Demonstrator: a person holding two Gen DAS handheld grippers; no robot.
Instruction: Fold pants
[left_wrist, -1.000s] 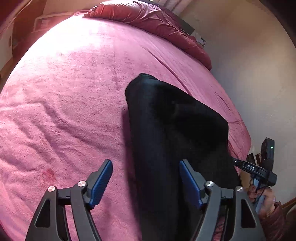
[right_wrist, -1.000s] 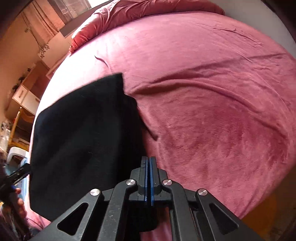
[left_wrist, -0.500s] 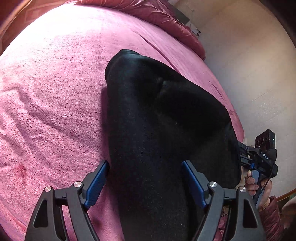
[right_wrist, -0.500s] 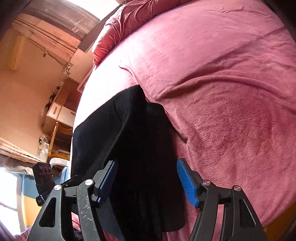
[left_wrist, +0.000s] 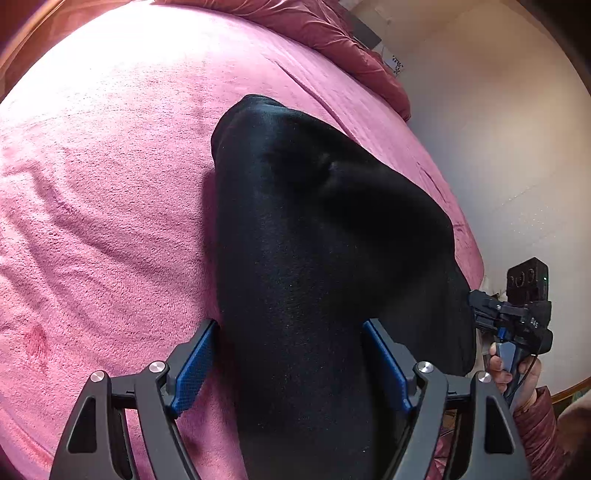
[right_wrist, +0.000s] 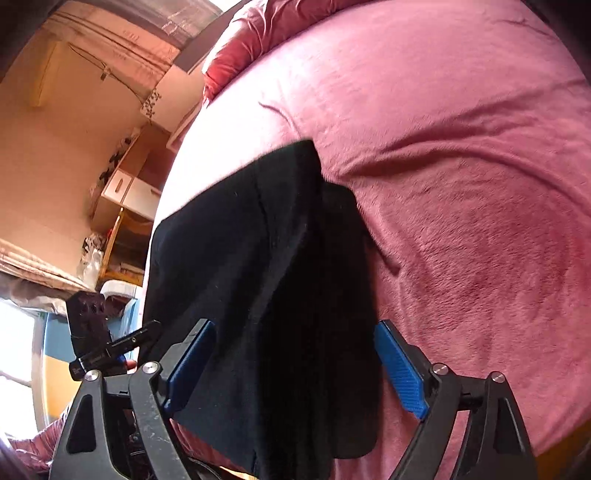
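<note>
Jaws of both grippers gape wide, straddling black pants (left_wrist: 314, 258).

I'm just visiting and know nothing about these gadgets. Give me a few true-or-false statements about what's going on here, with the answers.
1. The pants are black. True.
2. They lie on a green blanket. False: the bed cover is pink.
3. The left gripper has its jaws spread wide apart. True.
4. The right gripper is clamped shut on the cloth. False: its jaws are open, with the pants lying between and beyond them.
5. A reddish duvet is bunched at the far end of the bed. True.
6. The pants are spread out in a single flat layer. False: the right wrist view shows one layer lying over another.
</note>
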